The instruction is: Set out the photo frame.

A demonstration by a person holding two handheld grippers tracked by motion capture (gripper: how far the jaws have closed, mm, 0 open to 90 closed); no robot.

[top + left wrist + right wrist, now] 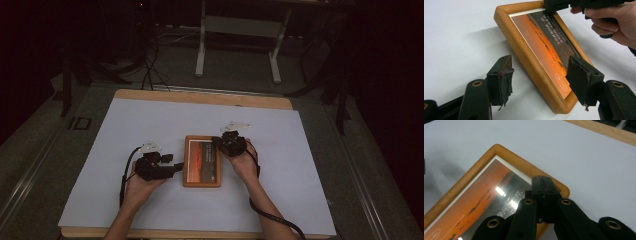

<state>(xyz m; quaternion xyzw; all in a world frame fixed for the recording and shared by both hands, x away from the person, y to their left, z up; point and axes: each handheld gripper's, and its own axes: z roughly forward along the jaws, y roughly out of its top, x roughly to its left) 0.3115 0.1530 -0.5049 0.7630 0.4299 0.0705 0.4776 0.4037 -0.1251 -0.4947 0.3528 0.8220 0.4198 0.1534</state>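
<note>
Item count on the work surface:

- Picture frames: one wooden frame (202, 161) holding one orange print (548, 47).
- Grippers: two, the left gripper (176, 167) and the right gripper (216, 140), each with two black jaws.
- Hands: two, a left hand (141, 183) and a right hand (244, 163).
- White sheets: one (150, 120), covering one table (200, 97).

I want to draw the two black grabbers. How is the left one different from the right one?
The left gripper has its jaws spread wide open, while the right gripper has its jaws pressed shut together. The left gripper's jaws sit on either side of the near end of the wooden picture frame, gripping nothing; the right gripper's tip rests at the frame's far right corner. Both are black, hand-held, and aimed at the same frame.
</note>
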